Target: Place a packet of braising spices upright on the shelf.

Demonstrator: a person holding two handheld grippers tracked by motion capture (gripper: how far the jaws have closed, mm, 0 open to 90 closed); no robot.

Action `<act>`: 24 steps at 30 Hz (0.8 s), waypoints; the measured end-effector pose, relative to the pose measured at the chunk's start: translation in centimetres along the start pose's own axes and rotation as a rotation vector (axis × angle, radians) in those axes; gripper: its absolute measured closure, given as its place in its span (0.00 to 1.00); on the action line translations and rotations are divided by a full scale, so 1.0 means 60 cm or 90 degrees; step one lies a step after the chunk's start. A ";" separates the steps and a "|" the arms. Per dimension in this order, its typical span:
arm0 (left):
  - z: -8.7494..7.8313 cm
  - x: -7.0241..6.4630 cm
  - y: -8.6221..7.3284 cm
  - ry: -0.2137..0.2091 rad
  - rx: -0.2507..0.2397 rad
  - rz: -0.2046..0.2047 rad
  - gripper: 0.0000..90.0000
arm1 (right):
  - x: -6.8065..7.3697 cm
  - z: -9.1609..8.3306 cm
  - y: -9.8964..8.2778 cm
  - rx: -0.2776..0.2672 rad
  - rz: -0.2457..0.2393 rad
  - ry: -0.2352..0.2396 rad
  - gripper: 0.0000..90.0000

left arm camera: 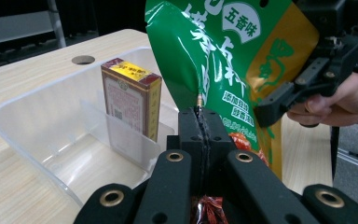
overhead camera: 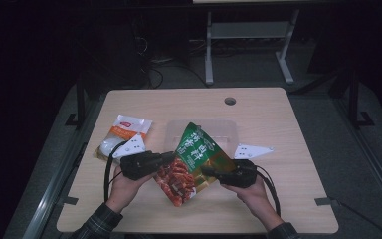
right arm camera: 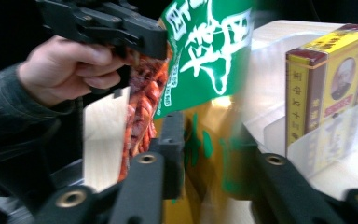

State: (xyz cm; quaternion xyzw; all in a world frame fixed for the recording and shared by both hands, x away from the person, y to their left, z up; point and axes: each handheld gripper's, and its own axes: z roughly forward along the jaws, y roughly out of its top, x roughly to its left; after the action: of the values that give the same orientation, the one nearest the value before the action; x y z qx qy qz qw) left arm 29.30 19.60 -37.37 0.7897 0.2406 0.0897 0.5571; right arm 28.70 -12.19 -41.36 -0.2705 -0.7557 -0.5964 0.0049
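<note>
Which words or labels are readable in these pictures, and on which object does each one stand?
"五香味": white oval label on the green snack bag.
Large white characters on that bag: partly hidden, not surely readable.
Yellow and maroon box in the clear tray: print too small.
Orange and white packet: print too small.

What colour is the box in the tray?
The box is yellow and dark red, best in the right gripper view.

In the right gripper view the lower half of the green snack bag (right arm camera: 205, 140) smears into blur at frame centre, so whether the right claw (right arm camera: 214, 135) presses it cannot be told. The yellow box (right arm camera: 328, 88) is cut by the right edge. In the left gripper view the bag's top leaves the frame.
</note>
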 end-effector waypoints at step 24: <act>0.017 -0.012 -0.019 -0.019 0.073 0.043 0.92 | -0.014 -0.045 0.026 0.065 -0.032 0.047 0.99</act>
State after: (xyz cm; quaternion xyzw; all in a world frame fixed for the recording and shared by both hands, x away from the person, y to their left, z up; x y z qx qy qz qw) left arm 28.78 18.70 -38.68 0.8293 0.2103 0.0825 0.5111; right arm 29.20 -14.74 -39.45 -0.2287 -0.7909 -0.5666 0.0319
